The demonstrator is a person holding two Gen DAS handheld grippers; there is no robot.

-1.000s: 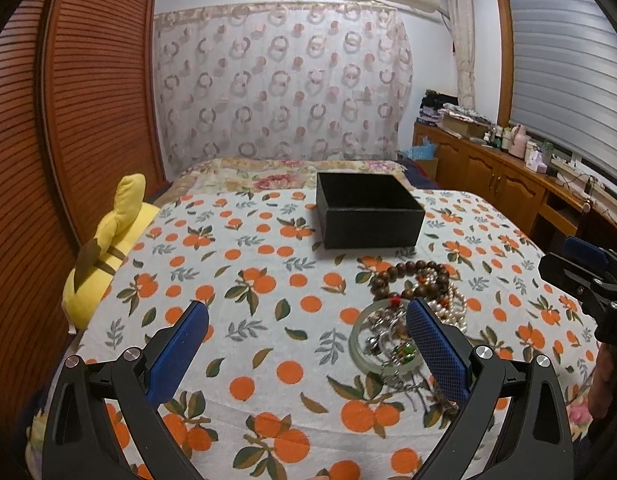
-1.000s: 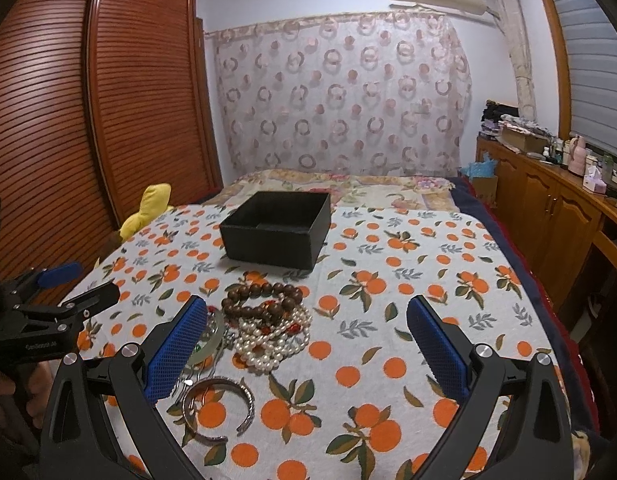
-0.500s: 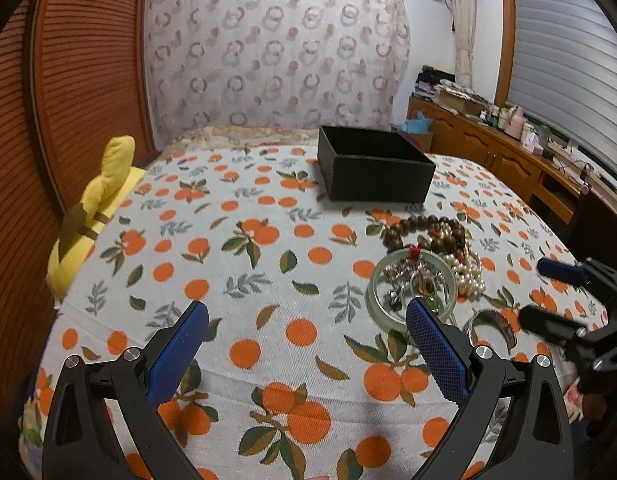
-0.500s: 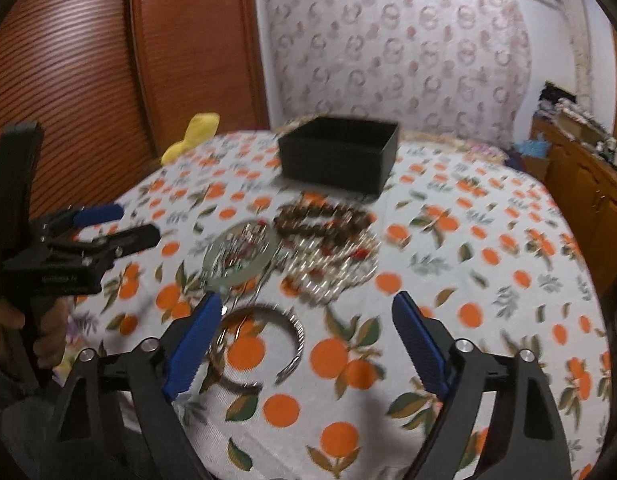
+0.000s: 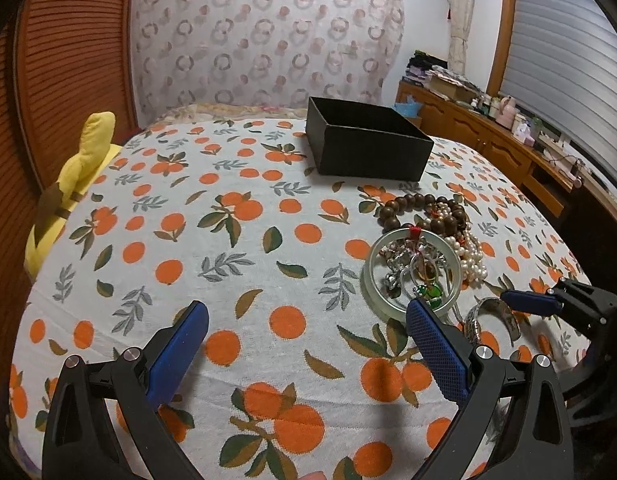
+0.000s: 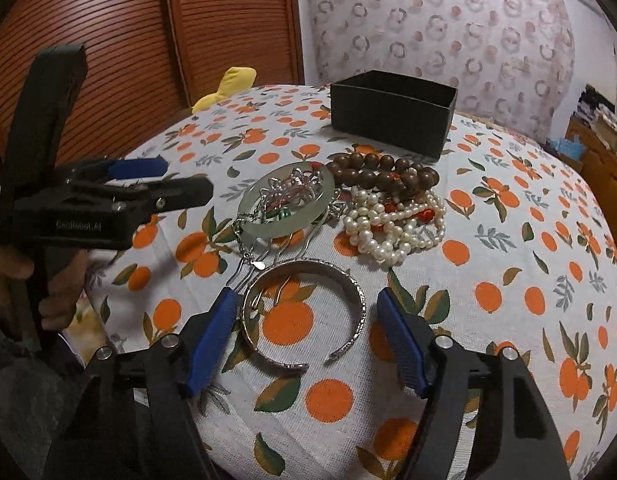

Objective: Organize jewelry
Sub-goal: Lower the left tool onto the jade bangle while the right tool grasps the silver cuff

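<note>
Indoors, orange-print tablecloth, louvred wooden doors, left tool spread, right tool closing around silver cuff, untouched

An orange-print cloth covers the table, with a yellow plush toy at its edge near louvered wooden doors.

Only one bit of text is showing: faint embossed lettering on the side of the left gripper, seen from the right wrist view. It is reading roughly like "GenRobot.AI", but it is too soft to be sure letter for letter. Nothing readable is showing on the black box, and the counter clutter is too small to read.
</note>
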